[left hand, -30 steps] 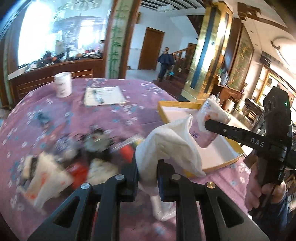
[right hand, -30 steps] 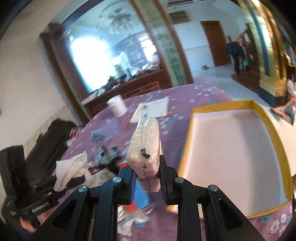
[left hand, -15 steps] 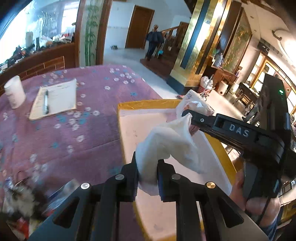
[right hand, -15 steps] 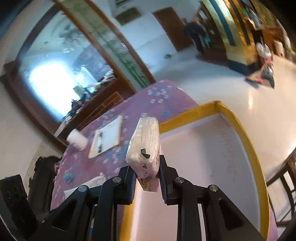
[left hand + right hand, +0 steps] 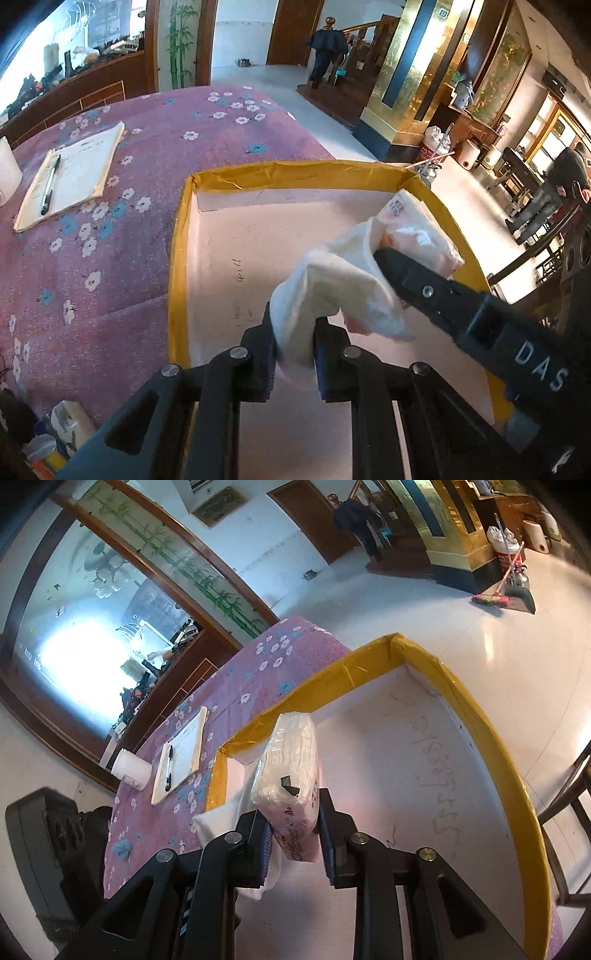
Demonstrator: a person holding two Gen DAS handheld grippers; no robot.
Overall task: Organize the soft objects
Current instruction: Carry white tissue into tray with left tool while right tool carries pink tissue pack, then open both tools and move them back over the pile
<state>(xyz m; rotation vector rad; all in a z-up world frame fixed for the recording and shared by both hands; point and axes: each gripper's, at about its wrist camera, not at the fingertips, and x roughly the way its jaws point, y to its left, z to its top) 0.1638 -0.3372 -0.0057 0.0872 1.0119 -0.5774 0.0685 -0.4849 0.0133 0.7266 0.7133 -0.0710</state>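
My left gripper (image 5: 294, 332) is shut on a white cloth (image 5: 332, 284) and holds it over the yellow-rimmed box (image 5: 295, 171) with a pale pink floor. My right gripper (image 5: 293, 819) is shut on a plastic-wrapped tissue pack (image 5: 290, 771), held upright over the same box (image 5: 491, 731). In the left wrist view the right gripper's finger (image 5: 424, 284) crosses from the right, with the tissue pack (image 5: 417, 236) at its tip, touching the cloth. The cloth (image 5: 221, 819) shows at the left of the right wrist view.
The box sits on a purple flowered tablecloth (image 5: 110, 240). A notepad with a pen (image 5: 70, 177) and a white cup (image 5: 131, 771) lie at the far left. Small clutter, including another tissue pack (image 5: 70, 424), lies at the near left. The table edge and floor are beyond the box.
Both grippers have moved from the clutter side to over the box, each still holding its item. They now sit close together inside the box's rim.
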